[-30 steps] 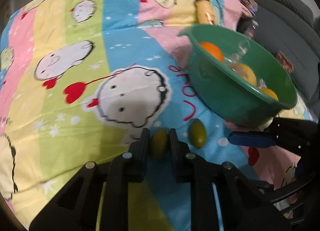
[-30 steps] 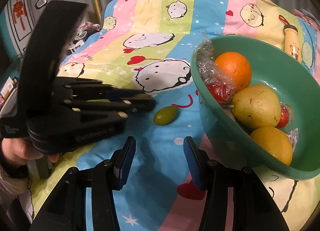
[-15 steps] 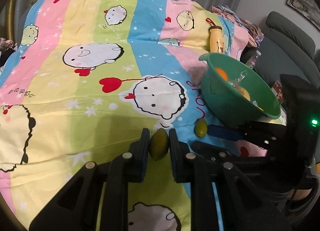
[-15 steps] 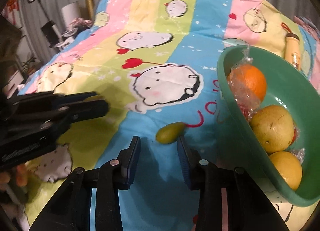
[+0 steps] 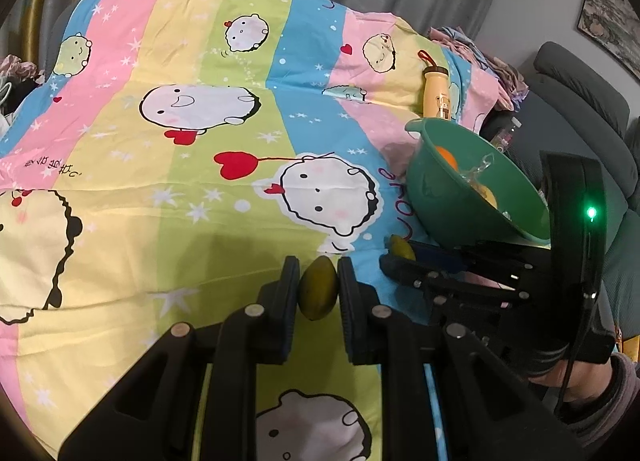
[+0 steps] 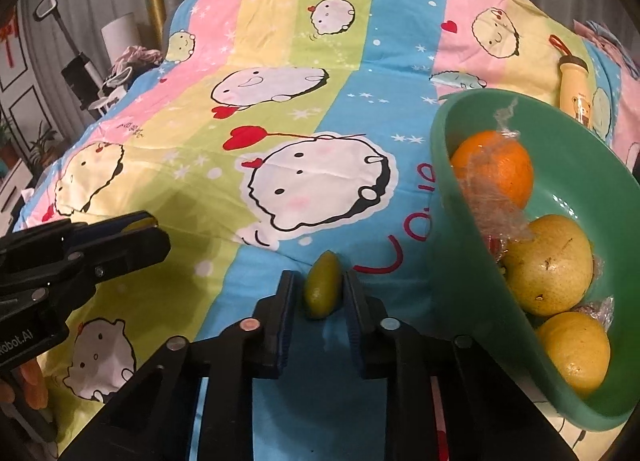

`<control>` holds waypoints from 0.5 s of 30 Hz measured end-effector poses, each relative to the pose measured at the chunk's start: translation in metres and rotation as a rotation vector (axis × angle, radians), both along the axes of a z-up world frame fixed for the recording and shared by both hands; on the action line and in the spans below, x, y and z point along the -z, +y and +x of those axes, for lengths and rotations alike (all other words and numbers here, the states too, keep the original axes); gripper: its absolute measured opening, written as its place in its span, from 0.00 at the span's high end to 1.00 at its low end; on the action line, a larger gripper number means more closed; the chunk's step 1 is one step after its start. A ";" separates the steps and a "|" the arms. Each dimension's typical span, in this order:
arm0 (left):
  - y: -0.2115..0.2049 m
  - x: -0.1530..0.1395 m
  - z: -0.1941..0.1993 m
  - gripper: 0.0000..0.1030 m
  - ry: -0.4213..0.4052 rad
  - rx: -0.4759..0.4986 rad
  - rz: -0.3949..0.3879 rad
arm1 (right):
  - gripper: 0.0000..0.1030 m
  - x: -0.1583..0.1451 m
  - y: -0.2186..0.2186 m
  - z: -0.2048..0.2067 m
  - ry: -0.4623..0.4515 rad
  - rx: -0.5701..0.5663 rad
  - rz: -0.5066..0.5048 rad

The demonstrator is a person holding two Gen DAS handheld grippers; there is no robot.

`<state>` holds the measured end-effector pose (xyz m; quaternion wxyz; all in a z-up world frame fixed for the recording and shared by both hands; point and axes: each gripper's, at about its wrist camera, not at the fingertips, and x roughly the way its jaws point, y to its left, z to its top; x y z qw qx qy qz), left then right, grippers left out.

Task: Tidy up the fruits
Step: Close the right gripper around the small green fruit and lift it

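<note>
My left gripper (image 5: 318, 285) is shut on a small green oval fruit (image 5: 317, 293) and holds it above the quilt. My right gripper (image 6: 320, 293) has its jaws close around a second small green fruit (image 6: 323, 288) that lies on the blue stripe of the quilt; the left pad looks slightly apart from it. That fruit also shows in the left wrist view (image 5: 400, 246) beside the right gripper's fingers (image 5: 416, 273). A green bowl (image 6: 452, 197) stands tilted to the right and holds an orange (image 6: 494, 171), a pear (image 6: 550, 265) and a yellow fruit (image 6: 576, 353).
The colourful cartoon quilt (image 5: 180, 181) covers the bed. A yellow bottle (image 5: 436, 91) lies behind the bowl. Crinkled plastic wrap (image 6: 492, 201) lies among the bowl's fruit. A grey sofa (image 5: 580, 101) is at the right. Household clutter (image 6: 100, 69) stands past the bed's left edge.
My left gripper has lifted and drawn back with its fruit. My right gripper has moved forward to the second green fruit and narrowed its jaws around it.
</note>
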<state>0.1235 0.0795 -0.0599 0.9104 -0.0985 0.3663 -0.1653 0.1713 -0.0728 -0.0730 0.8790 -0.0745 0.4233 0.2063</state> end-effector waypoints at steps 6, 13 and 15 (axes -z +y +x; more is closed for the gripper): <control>-0.001 0.001 -0.001 0.82 0.004 -0.003 0.011 | 0.79 -0.001 -0.004 0.001 0.010 -0.008 0.030; -0.004 -0.001 -0.003 0.82 0.008 -0.019 0.033 | 0.79 -0.007 -0.011 -0.006 0.013 -0.018 0.059; -0.003 -0.002 -0.005 0.82 0.010 -0.029 0.039 | 0.79 -0.009 -0.013 -0.009 0.010 -0.023 0.062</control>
